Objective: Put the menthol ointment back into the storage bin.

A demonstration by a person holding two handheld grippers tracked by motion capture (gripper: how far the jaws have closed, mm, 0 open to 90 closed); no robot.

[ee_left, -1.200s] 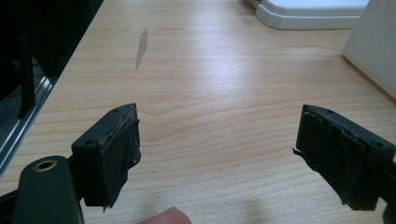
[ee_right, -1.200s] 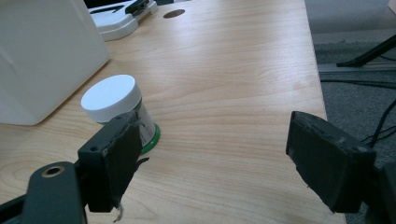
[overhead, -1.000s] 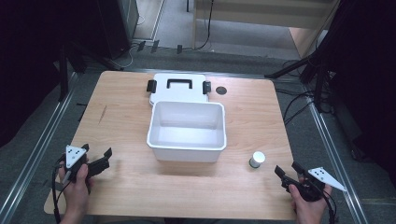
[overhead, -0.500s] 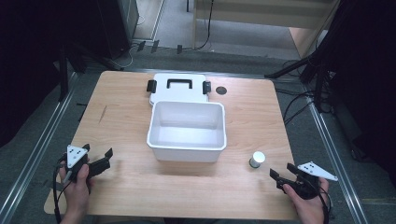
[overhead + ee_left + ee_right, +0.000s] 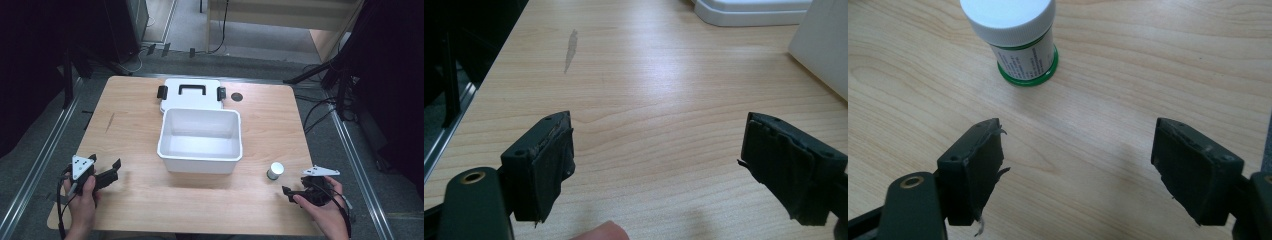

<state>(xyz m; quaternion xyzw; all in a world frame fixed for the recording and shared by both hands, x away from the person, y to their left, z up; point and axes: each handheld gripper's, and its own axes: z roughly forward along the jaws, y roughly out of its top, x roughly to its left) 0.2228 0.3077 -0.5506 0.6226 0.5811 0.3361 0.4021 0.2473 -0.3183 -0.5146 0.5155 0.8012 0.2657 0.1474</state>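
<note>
High view: white bin (image 5: 200, 150) empty, lid (image 5: 191, 93) behind; bottle (image 5: 274, 170) capped; both grippers' fingers apart.

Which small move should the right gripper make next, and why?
Probably ease the right gripper forward toward the small bottle. Its jaws are wide open with nothing between them, and the bottle stands upright just ahead, slightly left of their gap.

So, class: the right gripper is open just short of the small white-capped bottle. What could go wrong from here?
1. The bottle stands upright, tall and narrow; a jaw of the right gripper nudging it off-centre might tip it over.
2. On its side it could roll towards the table edge, which is close.
3. Carried towards the open white box, it might clip the rim.
</note>
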